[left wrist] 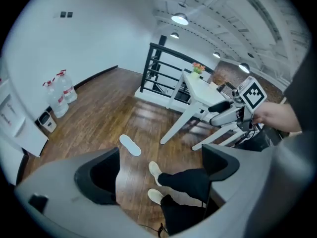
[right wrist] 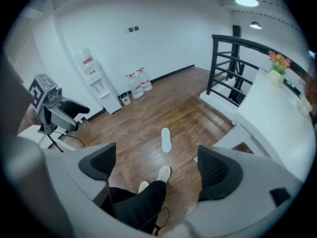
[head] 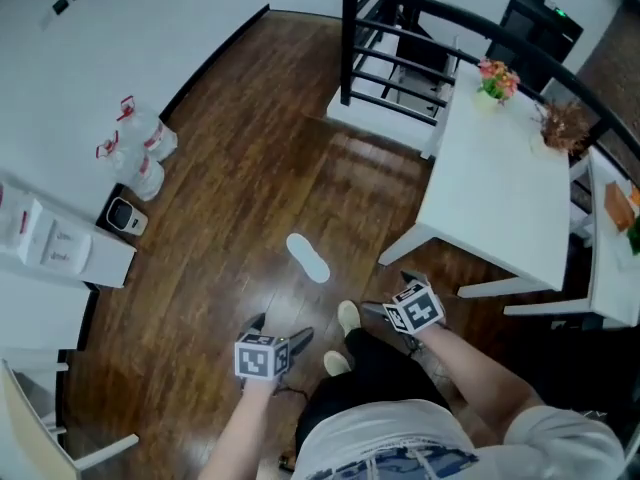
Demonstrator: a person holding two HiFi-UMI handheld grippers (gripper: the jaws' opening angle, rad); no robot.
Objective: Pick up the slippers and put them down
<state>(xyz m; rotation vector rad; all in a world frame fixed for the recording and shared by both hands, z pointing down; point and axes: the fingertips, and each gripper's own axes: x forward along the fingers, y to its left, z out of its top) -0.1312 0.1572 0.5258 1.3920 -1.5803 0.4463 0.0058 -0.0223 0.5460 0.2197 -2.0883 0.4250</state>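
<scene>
One white slipper (head: 308, 258) is all the head view offers of the task: it lies flat on the wooden floor (head: 250, 158), just ahead of the person's feet and near a leg of the white bench (head: 500, 188). The left claw (head: 280, 333) and the right claw (head: 392, 293) hang at waist level, well above it. A second loose slipper is not seen, so a search for it could pull attention off the first.

Looking along the left claw (left wrist: 161, 170), its jaws stand released with nothing but floor and the person's legs between them; the slipper (left wrist: 130, 145) shows far below, off to the left jaw's side. Because it is thin and lies flush, a steep descent would likely jam the jaw tips on the boards or catch only an edge, which could slide free on the lift. The right claw (left wrist: 220, 113) shows close by, so both heading for one slipper risks a clash.

Along the right claw (right wrist: 158, 165), the jaws are likewise spread and empty, the slipper (right wrist: 166, 140) almost centred below. A dark cable (right wrist: 163, 217) trails by the feet; bending down could snag it.
</scene>
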